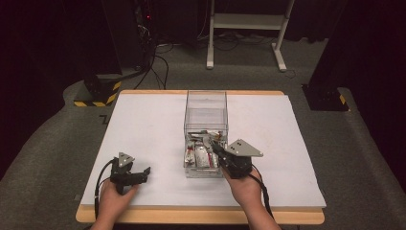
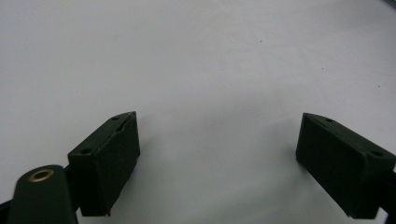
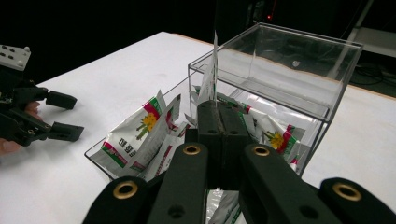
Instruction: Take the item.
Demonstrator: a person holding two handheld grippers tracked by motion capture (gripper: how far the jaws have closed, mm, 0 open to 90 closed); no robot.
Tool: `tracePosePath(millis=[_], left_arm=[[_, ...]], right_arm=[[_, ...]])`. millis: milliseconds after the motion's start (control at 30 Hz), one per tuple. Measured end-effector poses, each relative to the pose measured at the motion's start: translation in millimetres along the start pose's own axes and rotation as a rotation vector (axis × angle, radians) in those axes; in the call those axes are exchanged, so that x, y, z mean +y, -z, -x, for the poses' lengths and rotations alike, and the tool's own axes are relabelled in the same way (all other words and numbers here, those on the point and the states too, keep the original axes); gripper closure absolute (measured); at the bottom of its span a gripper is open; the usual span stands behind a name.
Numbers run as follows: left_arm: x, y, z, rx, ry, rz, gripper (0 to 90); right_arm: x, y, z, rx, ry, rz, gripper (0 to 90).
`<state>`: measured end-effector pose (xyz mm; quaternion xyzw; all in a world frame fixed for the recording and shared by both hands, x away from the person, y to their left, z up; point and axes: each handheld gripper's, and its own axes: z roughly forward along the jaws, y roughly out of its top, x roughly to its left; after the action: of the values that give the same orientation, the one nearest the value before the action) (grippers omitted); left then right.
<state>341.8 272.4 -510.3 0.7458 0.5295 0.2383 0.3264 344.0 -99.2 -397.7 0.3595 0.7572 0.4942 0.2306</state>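
A clear plastic box (image 1: pixel 206 98) stands mid-table, and its near compartment holds several white, red and green sachets (image 1: pixel 198 155). My right gripper (image 1: pixel 214 146) reaches over that compartment from the near right. In the right gripper view its jaws (image 3: pixel 218 108) are shut on one thin sachet (image 3: pixel 214 70), which stands up edge-on above the other sachets (image 3: pixel 140 135). The far compartment (image 3: pixel 289 60) looks bare. My left gripper (image 1: pixel 146 173) rests low at the table's near left, open, with nothing but white table between its pads (image 2: pixel 112 158). The left gripper (image 3: pixel 65 116) lies off to the left in the right gripper view too.
The white table top (image 1: pixel 143 124) has a wooden front edge (image 1: pixel 201 216). Behind the table stand a white frame (image 1: pixel 246 28), cables on the floor and dark posts, one with a yellow-and-black striped base (image 1: pixel 95 96).
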Motion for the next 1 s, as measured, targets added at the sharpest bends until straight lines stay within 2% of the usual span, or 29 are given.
tracePosePath(millis=[1000], left_arm=[[0.0, 0.0, -0.2, 0.000, -0.001, 0.000, 13.8]], right_arm=[[4.1, 15.1, 20.9, -0.042, -0.031, 0.052, 90.0]])
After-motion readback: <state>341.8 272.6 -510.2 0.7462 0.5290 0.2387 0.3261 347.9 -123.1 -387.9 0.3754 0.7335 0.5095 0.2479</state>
